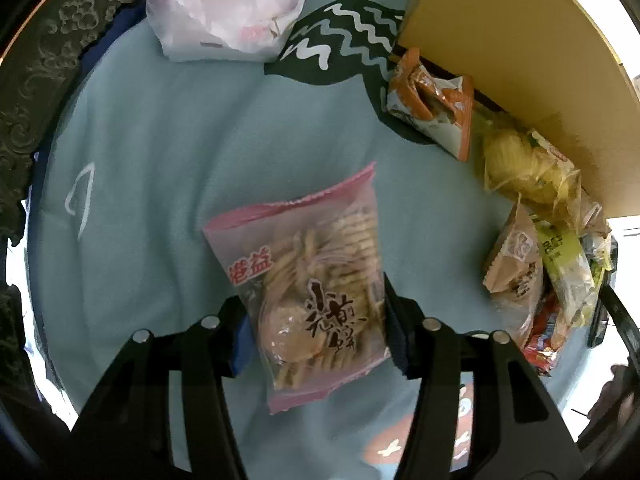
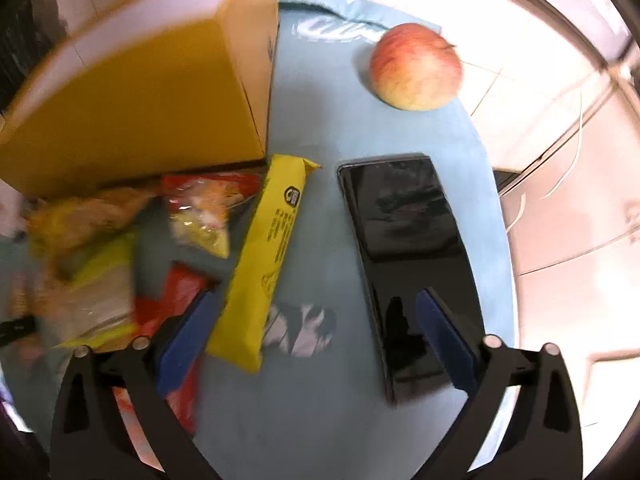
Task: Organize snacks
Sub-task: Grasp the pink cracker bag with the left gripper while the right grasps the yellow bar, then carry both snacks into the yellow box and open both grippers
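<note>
My matt black plastic claw (image 1: 316, 320) pinches a glossy, crinkly film biscuit packet (image 1: 316, 292) over soft matt blue cloth (image 1: 160, 160), beside a matt cardboard box (image 2: 160, 80), a mirror-glossy phone (image 2: 404, 248) and a smooth-skinned apple (image 2: 416, 66).

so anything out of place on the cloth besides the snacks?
Yes. A black phone lies flat on the blue cloth, beside the yellow snack bar and under the open right tongs. A loose apple sits near the cloth's edge. Neither is a packaged snack.

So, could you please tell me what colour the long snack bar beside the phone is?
Bright yellow with small black print; the snack bar shows best in the right wrist view.
</note>
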`<state>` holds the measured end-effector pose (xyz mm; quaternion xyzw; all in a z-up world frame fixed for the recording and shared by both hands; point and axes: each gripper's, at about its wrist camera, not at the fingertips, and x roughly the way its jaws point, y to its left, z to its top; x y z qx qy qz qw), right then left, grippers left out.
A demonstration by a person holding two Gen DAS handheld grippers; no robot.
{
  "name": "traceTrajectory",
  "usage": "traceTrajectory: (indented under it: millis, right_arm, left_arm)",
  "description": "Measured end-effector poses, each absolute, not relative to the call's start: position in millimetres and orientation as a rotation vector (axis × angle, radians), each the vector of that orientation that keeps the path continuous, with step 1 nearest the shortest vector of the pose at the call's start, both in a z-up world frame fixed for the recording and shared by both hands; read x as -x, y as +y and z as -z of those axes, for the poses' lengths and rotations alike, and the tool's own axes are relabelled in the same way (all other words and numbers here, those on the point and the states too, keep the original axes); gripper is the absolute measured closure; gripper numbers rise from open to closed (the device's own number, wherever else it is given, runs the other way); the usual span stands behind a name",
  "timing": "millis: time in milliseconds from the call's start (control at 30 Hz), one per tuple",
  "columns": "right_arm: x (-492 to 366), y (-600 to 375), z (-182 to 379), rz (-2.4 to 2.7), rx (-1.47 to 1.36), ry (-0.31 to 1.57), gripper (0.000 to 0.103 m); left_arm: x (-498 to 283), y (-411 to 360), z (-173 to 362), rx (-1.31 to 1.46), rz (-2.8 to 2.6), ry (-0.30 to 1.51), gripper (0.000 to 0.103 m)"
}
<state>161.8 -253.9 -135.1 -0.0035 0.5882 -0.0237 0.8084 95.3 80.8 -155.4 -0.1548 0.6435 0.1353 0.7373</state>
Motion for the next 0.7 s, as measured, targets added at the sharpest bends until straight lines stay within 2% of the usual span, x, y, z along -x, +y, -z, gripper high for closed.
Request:
traceTrajectory:
  millis: [67, 133, 167, 200, 267, 333, 467, 700]
  right_arm:
    - [-168.5, -245.4, 141.0, 0.043, 0.038, 1.257, 0.021]
    - [-172.0, -233.5, 140.4, 0.062, 0.118, 1.244, 0.038]
    - [-173.6, -228.8, 142.4, 0.016, 0.100, 1.264, 0.062]
    - [-173.9, -226.5, 141.6, -0.011, 0.081, 1.263, 0.072]
    - [-171.9, -216.9, 141.8, -0.019, 0.152, 1.257, 0.077]
    - [-168.8, -215.9, 142.1, -0.027, 0.162, 1.259, 0.077]
    - [-157.9, -248.2, 140.2, -0.093, -0.040, 1.327, 0.083]
    - [-115.3, -288.5, 129.3, -0.184, -0.287, 1.353, 0.083]
  left_arm:
    - [-94.0, 76.1, 154.8, 0.321, -0.303, 1.412, 0.048]
    - [-90.7, 68.8, 155.9, 0.306, -0.306, 1.413, 0.048]
    - [-90.1, 67.6, 155.9, 0.301, -0.307, 1.415, 0.047]
    - [-90.4, 66.0, 155.5, 0.297, -0.308, 1.417, 0.047]
    - [-95.9, 55.2, 156.1, 0.288, -0.312, 1.426, 0.047]
    - [-98.6, 54.5, 155.1, 0.287, -0.314, 1.430, 0.047]
    - [-113.4, 59.0, 155.5, 0.325, -0.291, 1.424, 0.051]
    - [-98.1, 66.4, 145.5, 0.413, -0.203, 1.403, 0.052]
